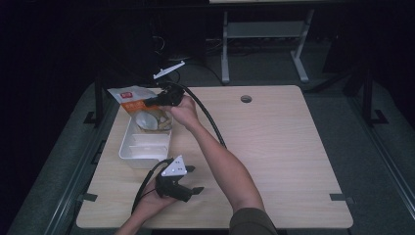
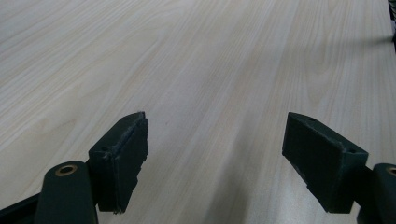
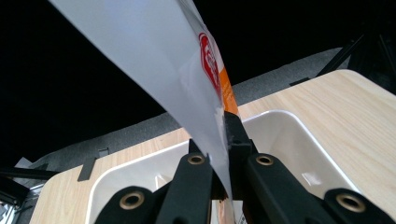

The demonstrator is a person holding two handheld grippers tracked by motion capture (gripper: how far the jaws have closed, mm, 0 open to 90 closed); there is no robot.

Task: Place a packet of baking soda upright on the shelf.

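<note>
My right gripper (image 1: pixel 155 102) is shut on a snack bag (image 1: pixel 139 108), white with orange and red print, and holds it over the far end of a white plastic bin (image 1: pixel 128 147) at the table's left. In the right gripper view the bag's white edge (image 3: pixel 187 74) is pinched between the two black jaws of that gripper (image 3: pixel 219 140), and the bin's rim (image 3: pixel 280 114) lies just beyond. My left gripper (image 1: pixel 193 180) rests near the front edge of the table, pointing right. Its jaws (image 2: pixel 215 158) stand wide apart over bare wood with nothing between them.
The bin has dividers inside. The light wooden table (image 1: pixel 274 147) has a round cable hole (image 1: pixel 246 99) at the back. A black cable (image 1: pixel 208 117) trails from the right gripper across the table. A desk frame (image 1: pixel 264 39) stands on the dark floor behind.
</note>
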